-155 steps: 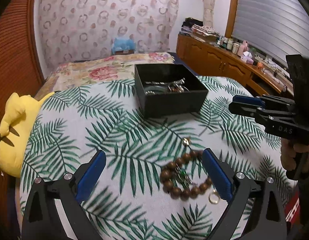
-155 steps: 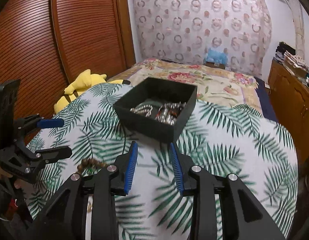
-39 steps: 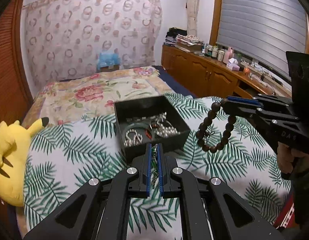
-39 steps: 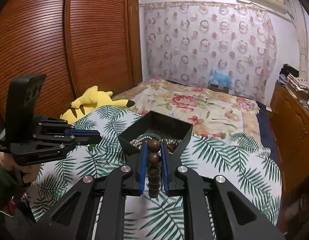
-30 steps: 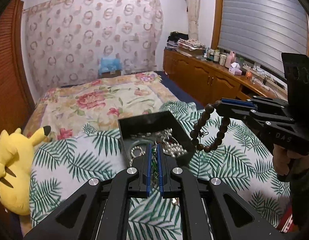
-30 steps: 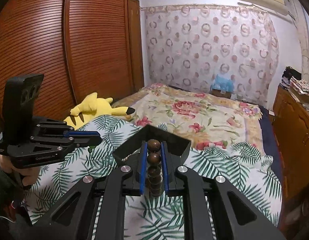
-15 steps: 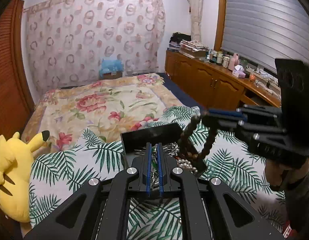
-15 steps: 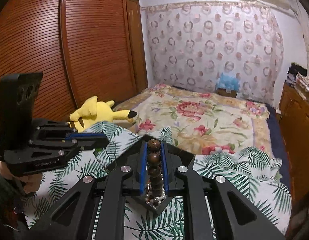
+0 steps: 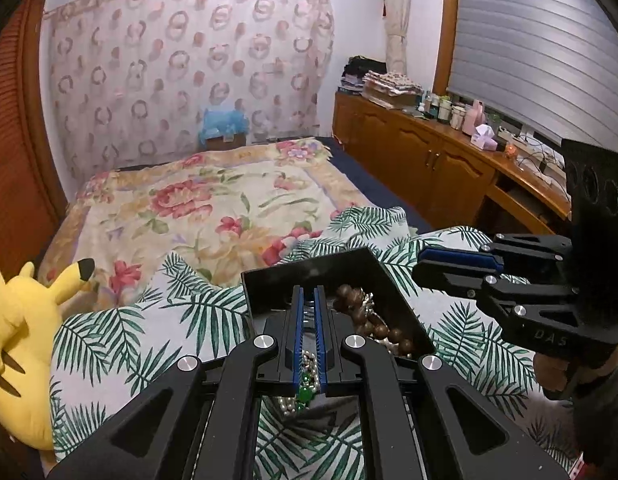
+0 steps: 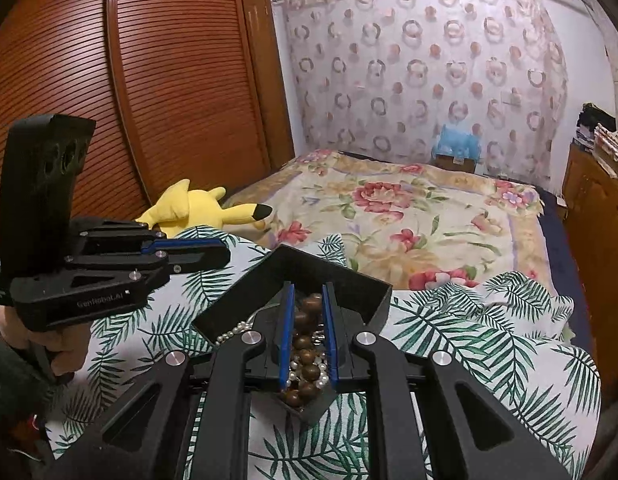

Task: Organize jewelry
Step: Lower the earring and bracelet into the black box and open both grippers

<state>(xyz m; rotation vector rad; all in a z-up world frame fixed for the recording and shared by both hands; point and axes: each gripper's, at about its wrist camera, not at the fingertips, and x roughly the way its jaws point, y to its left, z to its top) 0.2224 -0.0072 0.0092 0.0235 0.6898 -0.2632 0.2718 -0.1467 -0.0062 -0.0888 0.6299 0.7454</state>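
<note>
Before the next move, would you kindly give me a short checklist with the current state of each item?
1. Brown wooden bead bracelet lying inside the black square box: ok.
2. Right tool open, bracelet released: ok.
3. Left tool shut on the green-beaded silver piece: ok.
4. Left tool over the box for a drop: ok.
5. Green-beaded piece free of the pearls under it: cannot tell.
6. Jewelry left on the palm-leaf cloth: cannot tell.
</note>
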